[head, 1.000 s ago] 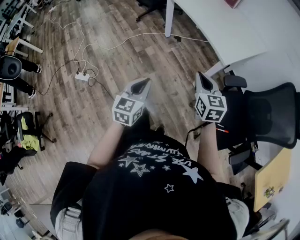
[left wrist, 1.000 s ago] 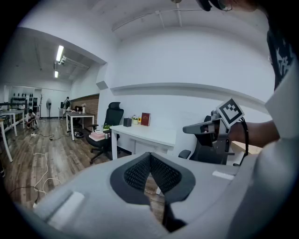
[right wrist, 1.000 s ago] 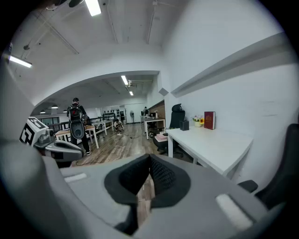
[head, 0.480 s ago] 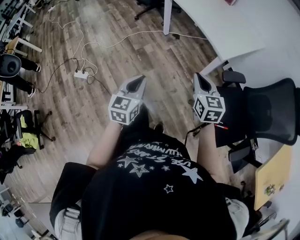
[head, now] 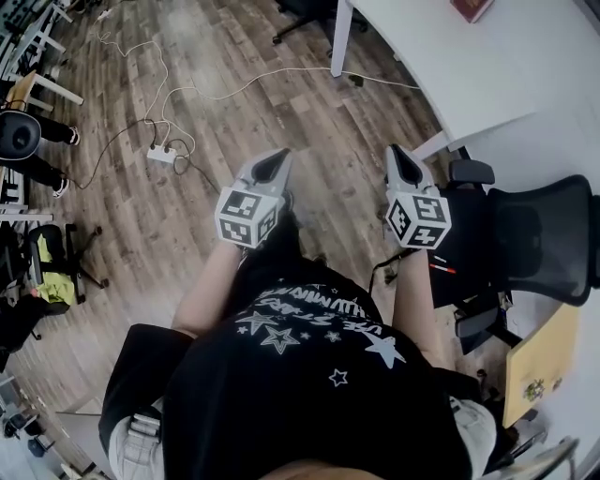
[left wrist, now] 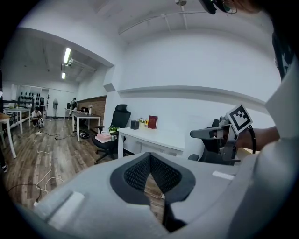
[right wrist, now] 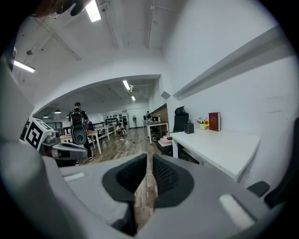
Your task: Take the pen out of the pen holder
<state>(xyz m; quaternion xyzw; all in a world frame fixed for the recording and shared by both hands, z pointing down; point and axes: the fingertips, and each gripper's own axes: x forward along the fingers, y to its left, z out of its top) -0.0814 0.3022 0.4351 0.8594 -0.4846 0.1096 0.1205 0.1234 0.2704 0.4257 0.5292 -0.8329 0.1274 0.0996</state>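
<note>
Presently: approach step. Left gripper [head: 275, 164] closed, empty. Right gripper [head: 403, 161] jaws opening, nothing between. Likely pen holder [right wrist: 188, 128], right of centre, on white desk [right wrist: 219, 144], well apart; pen indiscernible. Next: close in on the desk.

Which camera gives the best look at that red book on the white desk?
The right gripper view: the red book stands upright, whole and largest there. The left gripper view shows it whole too, but smaller. The head view catches only a corner at the picture's top edge.
</note>
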